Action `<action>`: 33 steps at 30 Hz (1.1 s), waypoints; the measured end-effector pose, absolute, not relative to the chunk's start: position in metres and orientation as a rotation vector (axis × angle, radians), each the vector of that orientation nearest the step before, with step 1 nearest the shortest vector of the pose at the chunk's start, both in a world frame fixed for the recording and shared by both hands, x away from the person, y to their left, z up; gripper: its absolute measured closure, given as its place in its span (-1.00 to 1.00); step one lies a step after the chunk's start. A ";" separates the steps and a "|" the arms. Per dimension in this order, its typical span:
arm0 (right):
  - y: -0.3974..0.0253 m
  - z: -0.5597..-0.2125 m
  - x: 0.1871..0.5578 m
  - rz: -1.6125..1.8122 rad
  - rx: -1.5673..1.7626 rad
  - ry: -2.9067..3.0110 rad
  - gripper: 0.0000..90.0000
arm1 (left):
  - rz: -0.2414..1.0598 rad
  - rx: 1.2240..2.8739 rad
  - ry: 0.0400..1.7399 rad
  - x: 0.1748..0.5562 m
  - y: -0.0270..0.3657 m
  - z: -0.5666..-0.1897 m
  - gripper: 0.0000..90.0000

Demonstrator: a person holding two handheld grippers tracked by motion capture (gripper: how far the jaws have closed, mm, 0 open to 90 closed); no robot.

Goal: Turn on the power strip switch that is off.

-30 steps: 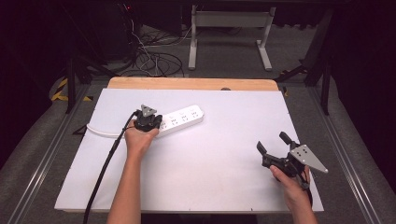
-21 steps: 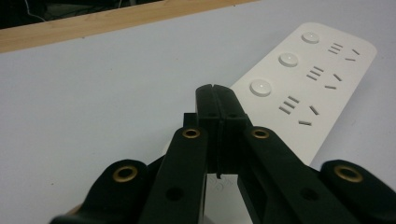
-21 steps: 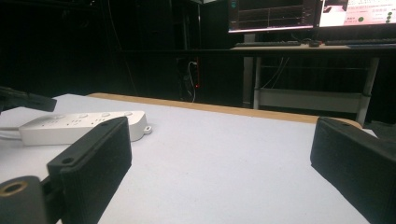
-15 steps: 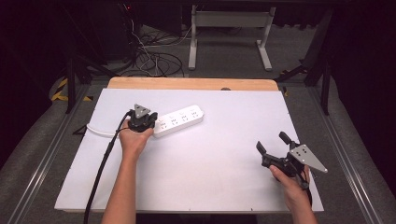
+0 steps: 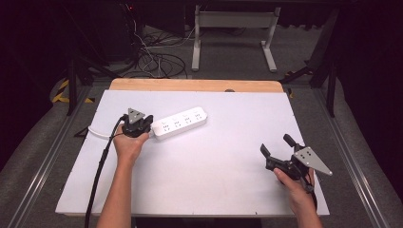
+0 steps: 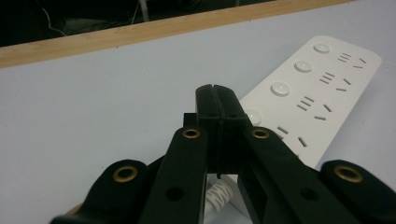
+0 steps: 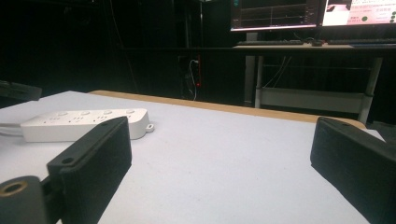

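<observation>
Left gripper (image 5: 142, 124) is sitting with its jaws pressed together at the cord end of the white power strip (image 5: 183, 123), and from the left gripper view I'm seeing the two black jaws meeting flush with nothing obvious between them, the strip's end and its white cord (image 6: 217, 193) lying just beneath and beside them. The strip itself is lying flat on the white table (image 5: 214, 180), toward the far left, angled away from the wooden edge. Right gripper (image 5: 278, 152) is waiting well apart near the right front corner, jaws spread wide and holding nothing. What is worrying me is that the strip is looking light and unanchored: if those closed jaws are pushing on its end, it is likely going to pivot or skid rather than travel straight, and the cord could be dragging it back or snagging under the jaws.
</observation>
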State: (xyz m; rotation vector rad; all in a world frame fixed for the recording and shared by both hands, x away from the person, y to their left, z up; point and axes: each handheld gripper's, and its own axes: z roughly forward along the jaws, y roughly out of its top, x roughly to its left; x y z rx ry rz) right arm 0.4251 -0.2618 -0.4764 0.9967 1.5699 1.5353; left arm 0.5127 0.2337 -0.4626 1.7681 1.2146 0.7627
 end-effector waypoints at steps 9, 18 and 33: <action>-0.260 -0.476 0.424 1.534 0.988 1.575 -0.87 | 0.823 1.712 1.183 0.479 0.258 -0.461 1.00; -0.256 -0.476 0.426 1.531 0.976 1.587 -0.87 | 0.856 1.617 1.127 0.447 0.274 -0.445 1.00; -0.256 -0.474 0.426 1.541 0.972 1.578 -0.87 | 0.947 1.494 1.092 0.412 0.276 -0.433 1.00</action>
